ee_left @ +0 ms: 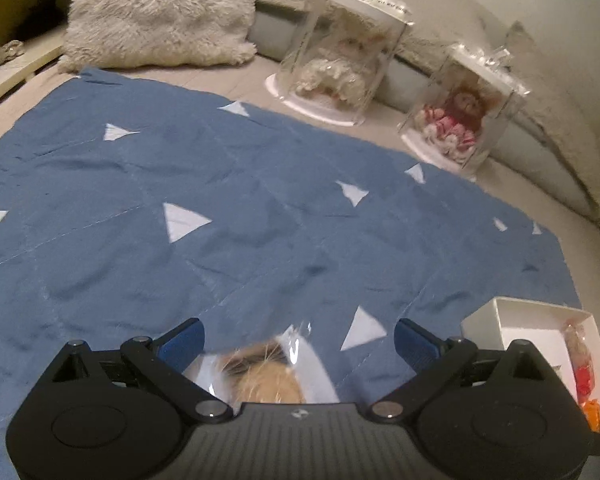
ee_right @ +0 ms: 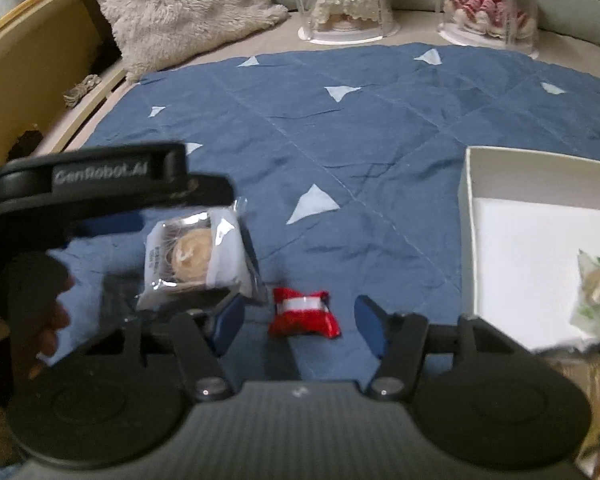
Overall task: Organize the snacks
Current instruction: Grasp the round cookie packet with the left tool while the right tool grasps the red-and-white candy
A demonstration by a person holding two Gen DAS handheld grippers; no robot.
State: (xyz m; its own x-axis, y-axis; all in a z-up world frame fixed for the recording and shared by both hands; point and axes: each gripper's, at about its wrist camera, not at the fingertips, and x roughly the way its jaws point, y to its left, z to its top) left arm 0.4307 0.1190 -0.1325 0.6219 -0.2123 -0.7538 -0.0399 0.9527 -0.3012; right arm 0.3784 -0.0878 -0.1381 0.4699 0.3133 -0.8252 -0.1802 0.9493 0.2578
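Observation:
A clear-wrapped round pastry (ee_left: pixel 268 376) lies on the blue quilt (ee_left: pixel 220 208) between the fingers of my left gripper (ee_left: pixel 298 340), which is open around it. In the right wrist view the same pastry (ee_right: pixel 196 256) sits under the left gripper's body (ee_right: pixel 100 188). My right gripper (ee_right: pixel 300 320) is open, with a red-and-white wrapped snack (ee_right: pixel 304 312) lying between its fingertips on the quilt (ee_right: pixel 340 140). A white box (ee_right: pixel 540 248) at the right holds a green-and-white wrapped snack (ee_right: pixel 596 292). The box also shows in the left wrist view (ee_left: pixel 528 332) with red and orange snacks (ee_left: pixel 582 372).
A fluffy cream cushion (ee_left: pixel 160 12) lies at the back left. Two clear display cases with dolls (ee_left: pixel 340 56) (ee_left: pixel 460 112) stand at the back, beyond the quilt. A wooden bed frame edge (ee_right: pixel 28 60) runs along the left.

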